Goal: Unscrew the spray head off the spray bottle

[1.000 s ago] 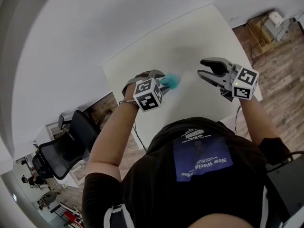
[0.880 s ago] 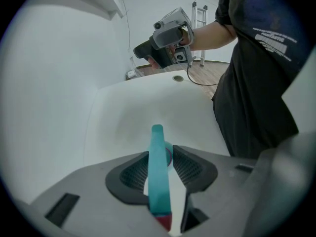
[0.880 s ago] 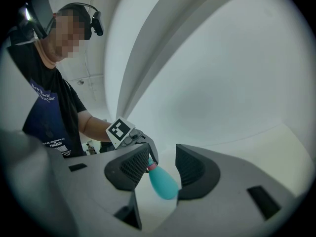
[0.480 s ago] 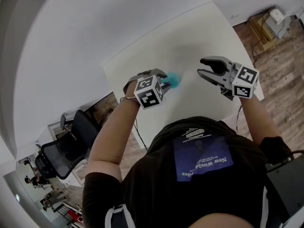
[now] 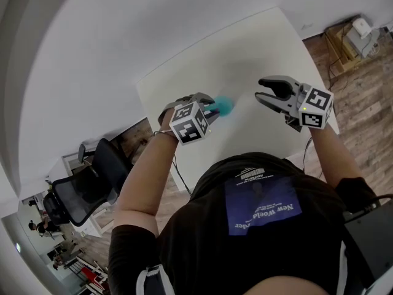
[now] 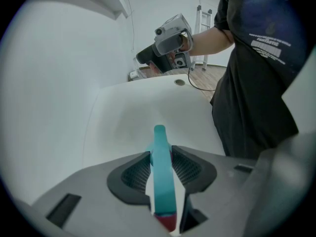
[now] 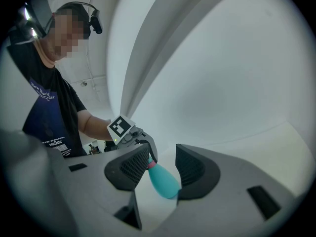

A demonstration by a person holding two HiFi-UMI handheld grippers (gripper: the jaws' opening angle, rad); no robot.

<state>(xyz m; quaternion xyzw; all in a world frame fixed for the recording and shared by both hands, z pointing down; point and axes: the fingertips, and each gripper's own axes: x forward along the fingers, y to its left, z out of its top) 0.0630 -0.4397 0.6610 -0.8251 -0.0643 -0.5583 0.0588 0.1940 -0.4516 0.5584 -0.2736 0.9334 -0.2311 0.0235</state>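
A teal spray bottle (image 5: 225, 106) with a red collar hangs over the white table (image 5: 245, 48). My left gripper (image 5: 210, 108) points steeply down and is shut on its neck end. Its jaws have just been closing, with the bottle between them. In the left gripper view the teal body (image 6: 160, 181) runs out between the pads (image 6: 187, 169), and the red collar sits deep at the jaws' base. My right gripper (image 5: 260, 90) is held level to the right, apart from the bottle and open. Through its gap I see the bottle (image 7: 164, 181) and the left gripper (image 7: 148, 154) farther off.
A black office chair (image 5: 86, 189) stands left of the table. Wooden floor and a low shelf (image 5: 347, 35) lie beyond its right edge. A cable hole (image 6: 179, 82) is in the tabletop. The person's torso is close to the near edge.
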